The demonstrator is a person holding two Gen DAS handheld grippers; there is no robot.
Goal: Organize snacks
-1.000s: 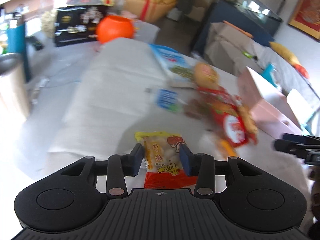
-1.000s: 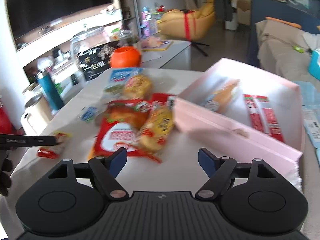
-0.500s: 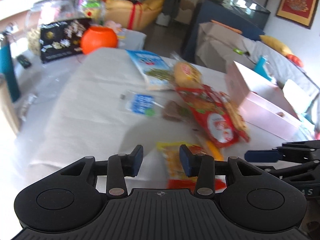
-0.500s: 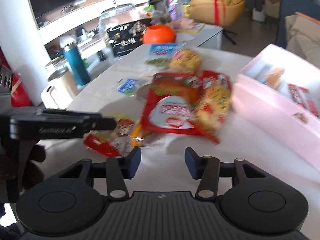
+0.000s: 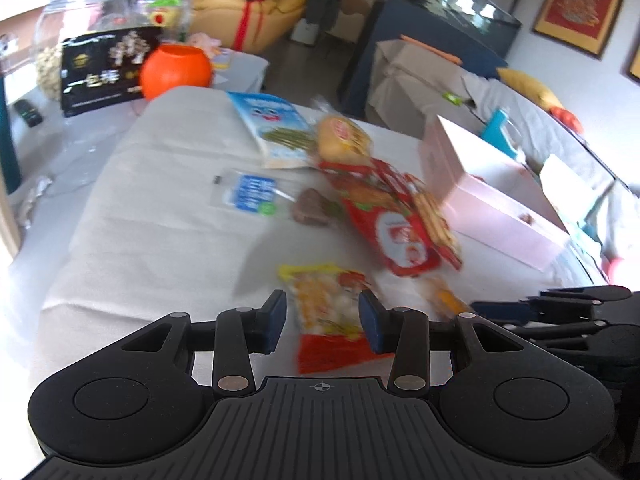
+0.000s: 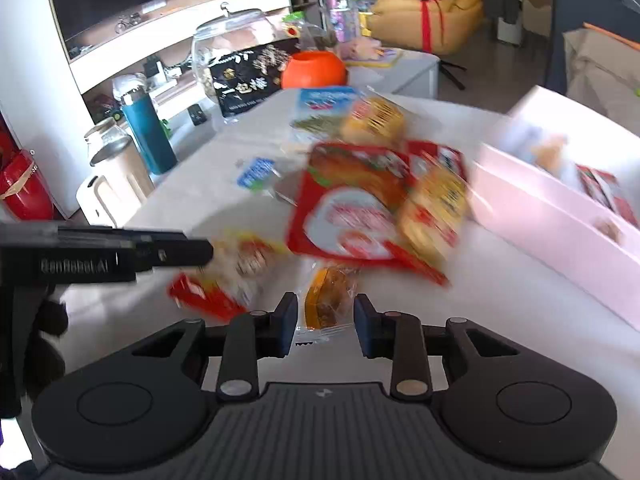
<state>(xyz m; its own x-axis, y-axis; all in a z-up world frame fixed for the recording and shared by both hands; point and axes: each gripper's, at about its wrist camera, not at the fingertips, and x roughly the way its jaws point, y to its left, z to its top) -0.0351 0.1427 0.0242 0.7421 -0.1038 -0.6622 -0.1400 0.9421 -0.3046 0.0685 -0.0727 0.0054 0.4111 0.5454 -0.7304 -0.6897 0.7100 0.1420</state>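
A yellow packet with a red end lies on the white table between the fingers of my left gripper. The jaws stand partly open, with a gap at the left pad. The right wrist view shows the left gripper reaching in from the left over that packet. My right gripper is shut on a small orange snack in a clear wrapper, with both pads against the wrapper. The same orange snack appears beside the right gripper in the left wrist view.
A large red packet with a yellow one on it lies mid-table. Beyond are a wrapped bun, a blue-white bag and a small blue packet. A pink box holding snacks stands at the right. An orange bowl is far left.
My right gripper swung left and down from the pink box, and its wide-open jaws closed onto the orange snack. The left gripper shifted sideways over the yellow packet with its jaws unchanged.
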